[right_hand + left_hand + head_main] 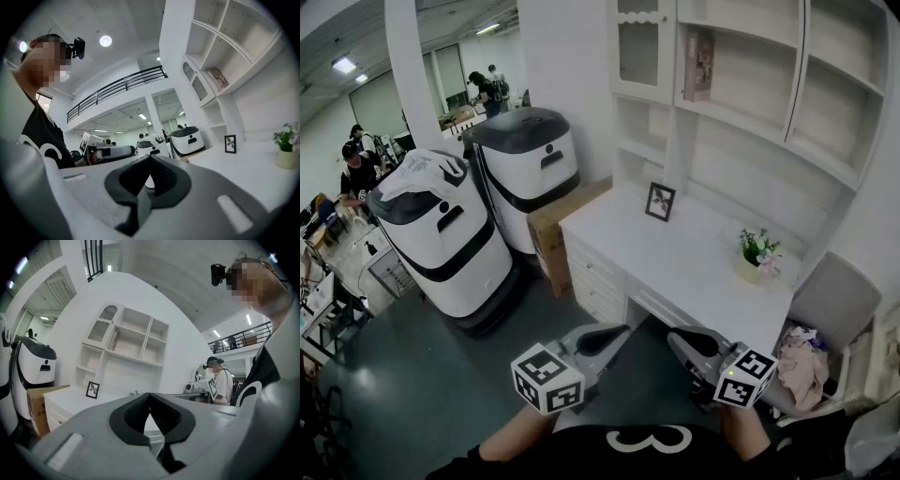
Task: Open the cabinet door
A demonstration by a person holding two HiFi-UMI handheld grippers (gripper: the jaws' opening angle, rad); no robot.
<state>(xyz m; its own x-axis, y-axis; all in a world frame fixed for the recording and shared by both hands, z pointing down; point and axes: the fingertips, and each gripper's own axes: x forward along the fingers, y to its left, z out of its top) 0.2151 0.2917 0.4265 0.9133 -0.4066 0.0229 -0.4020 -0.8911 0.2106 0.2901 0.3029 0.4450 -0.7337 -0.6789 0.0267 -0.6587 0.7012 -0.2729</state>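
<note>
White desk [675, 258], cabinet door [637, 52] seemingly closed, well above left tongs [619, 335], right tongs [678, 339]

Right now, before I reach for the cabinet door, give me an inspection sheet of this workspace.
Surface: white desk top, mostly bare.
Job's things: cabinet door, glazed, upper left of the hutch, shut.
Clutter: picture frame and flower pot on the desk; book on a shelf.
Tongs: left tongs and right tongs both shut, empty, low before the desk, apart from the door.
Cables: nothing seen.
Surroundings: two white machines and a cardboard box left of the desk; chair with clothes on the right; people far behind.
</note>
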